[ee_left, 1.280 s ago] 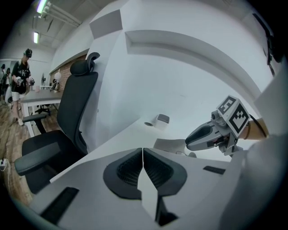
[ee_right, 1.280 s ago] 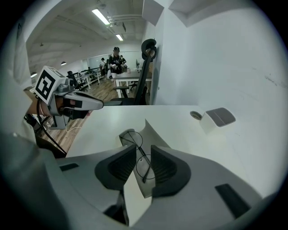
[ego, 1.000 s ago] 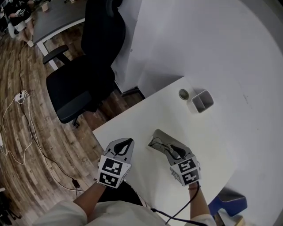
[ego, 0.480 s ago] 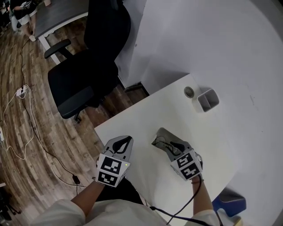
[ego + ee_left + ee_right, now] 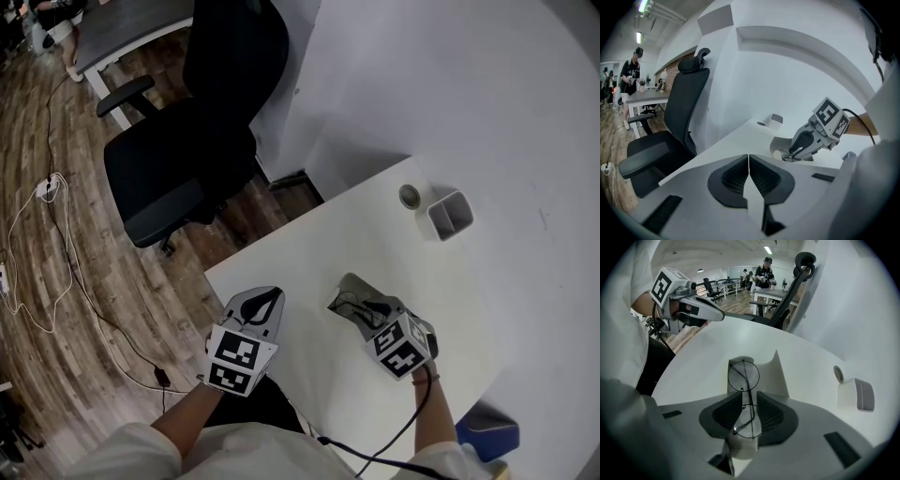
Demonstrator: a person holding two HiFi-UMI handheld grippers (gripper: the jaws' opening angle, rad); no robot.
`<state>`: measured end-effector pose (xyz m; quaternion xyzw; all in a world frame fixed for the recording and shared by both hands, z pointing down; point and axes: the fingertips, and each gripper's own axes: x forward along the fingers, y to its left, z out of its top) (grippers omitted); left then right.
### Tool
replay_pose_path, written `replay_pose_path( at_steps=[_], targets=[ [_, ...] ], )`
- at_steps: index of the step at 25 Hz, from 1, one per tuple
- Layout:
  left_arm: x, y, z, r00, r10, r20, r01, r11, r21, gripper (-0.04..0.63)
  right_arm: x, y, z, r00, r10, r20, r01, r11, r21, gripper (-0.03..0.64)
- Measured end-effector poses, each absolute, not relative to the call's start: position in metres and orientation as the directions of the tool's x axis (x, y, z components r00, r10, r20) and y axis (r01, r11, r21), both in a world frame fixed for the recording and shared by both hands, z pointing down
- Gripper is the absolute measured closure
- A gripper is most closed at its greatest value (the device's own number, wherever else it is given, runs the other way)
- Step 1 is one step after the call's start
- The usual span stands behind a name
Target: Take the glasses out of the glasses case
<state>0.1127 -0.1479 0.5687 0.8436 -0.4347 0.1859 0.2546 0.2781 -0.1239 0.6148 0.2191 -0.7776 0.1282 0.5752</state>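
Note:
An open grey glasses case (image 5: 353, 284) lies on the white round table (image 5: 422, 272), its lid raised (image 5: 774, 371). Thin round wire glasses (image 5: 744, 380) reach from the case back into the gap between my right gripper's (image 5: 749, 398) jaws, which are shut on the frame; one lens hangs over the case, the other sits between the pads. In the head view the right gripper (image 5: 367, 307) is at the case's near end. My left gripper (image 5: 266, 300) hovers over the table's left edge, away from the case, jaws shut on nothing (image 5: 749, 161).
A white square holder (image 5: 450, 214) and a small tape roll (image 5: 410, 195) stand at the table's far side. A black office chair (image 5: 202, 141) is beyond the table's left edge. Cables (image 5: 56, 272) lie on the wooden floor. People stand far off at a desk.
My right gripper has drawn slightly back toward me with the glasses in it. The left gripper has hardly moved.

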Motion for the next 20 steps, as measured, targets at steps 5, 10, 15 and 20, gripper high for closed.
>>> replay_pose_path(
  at_steps=[5,10,15,20],
  targets=[
    [0.106,-0.151,0.57,0.547,-0.643,0.536,-0.833,-0.483,0.269,0.574,0.28,-0.123,0.617,-0.24,-0.134,0.961,-0.471,0.882,0.005,0.509],
    [0.101,-0.152,0.571,0.541,-0.651,0.532,-0.837,-0.473,0.273,0.572,0.28,-0.122,0.618,-0.229,-0.069,0.971,-0.432,0.901,-0.038,0.517],
    [0.098,-0.15,0.573,0.541,-0.646,0.539,-0.838,-0.469,0.279,0.572,0.28,-0.119,0.622,-0.205,-0.001,0.979,-0.404,0.911,-0.084,0.518],
    [0.096,-0.15,0.573,0.544,-0.643,0.54,-0.836,-0.468,0.285,0.572,0.279,-0.119,0.62,-0.201,0.034,0.979,-0.406,0.906,-0.115,0.524]
  ],
)
